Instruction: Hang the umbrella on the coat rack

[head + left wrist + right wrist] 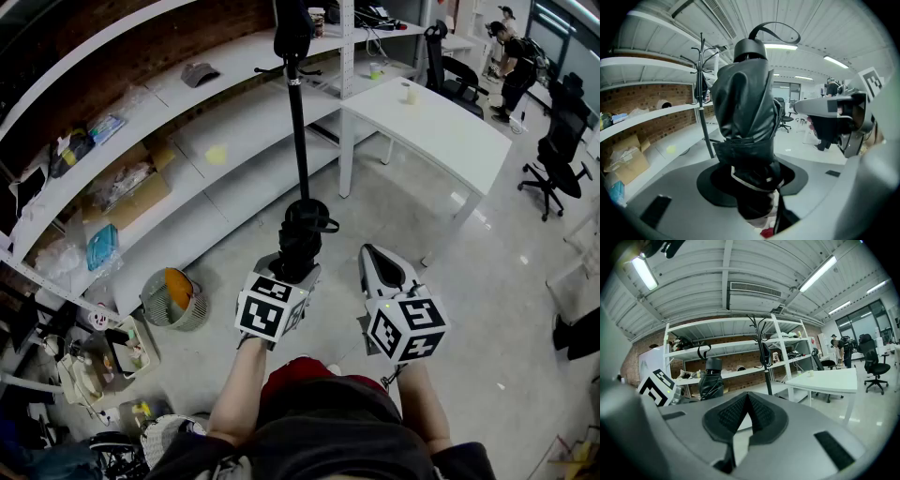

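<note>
the left gripper (298, 270) is clamped on the folded umbrella (744, 108), upright between its fingers (strap loop topmost); the right gripper (749, 414) is closed, empty; the coat rack (298, 131) stands well ahead of both; hanging remains.

Umbrella (743, 112): glossy black fabric, with thin pale edging on the strap. Coat rack (298, 131): black. Left gripper (286, 277) and right gripper (378, 258): grey shells with black textured pads. Their cubes (272, 314): white with black square markers. Table (450, 131) and shelves (244, 112): white. Wall (656, 101): red-brown brick. Basket (192, 314): apparently grey-green wire, with orange contents.
</note>
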### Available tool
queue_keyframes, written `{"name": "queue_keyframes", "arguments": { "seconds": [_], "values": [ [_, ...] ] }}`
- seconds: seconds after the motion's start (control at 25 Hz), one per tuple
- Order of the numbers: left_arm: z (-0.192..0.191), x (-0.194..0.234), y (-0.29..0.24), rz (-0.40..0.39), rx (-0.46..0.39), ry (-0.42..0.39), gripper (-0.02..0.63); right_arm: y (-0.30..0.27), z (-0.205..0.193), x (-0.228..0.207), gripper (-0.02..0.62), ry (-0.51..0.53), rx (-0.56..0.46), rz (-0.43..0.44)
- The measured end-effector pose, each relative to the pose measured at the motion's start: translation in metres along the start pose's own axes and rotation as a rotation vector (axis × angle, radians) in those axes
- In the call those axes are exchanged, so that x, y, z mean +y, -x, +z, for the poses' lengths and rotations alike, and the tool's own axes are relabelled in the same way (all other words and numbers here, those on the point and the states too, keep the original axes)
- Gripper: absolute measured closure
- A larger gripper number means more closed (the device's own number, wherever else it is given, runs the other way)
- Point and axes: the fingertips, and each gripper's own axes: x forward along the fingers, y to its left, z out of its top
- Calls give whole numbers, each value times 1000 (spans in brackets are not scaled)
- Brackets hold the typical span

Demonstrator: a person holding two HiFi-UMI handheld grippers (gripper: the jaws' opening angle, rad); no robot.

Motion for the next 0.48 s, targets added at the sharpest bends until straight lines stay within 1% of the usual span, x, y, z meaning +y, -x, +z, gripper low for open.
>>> {"name": "queue_keyframes", "arguments": {
  "seconds": [0.2, 0.36, 0.48],
  "values": [
    [6, 2, -6, -3, -13, -5, 408, -5, 0, -3, 578, 4, -10, 2],
    [8, 2, -9, -10, -28, 9, 408, -8, 2, -7, 577, -9, -29, 7],
    [8, 2, -12, -13, -38, 25, 408, -11, -3, -11, 577, -14, -19, 3]
  ]
}}
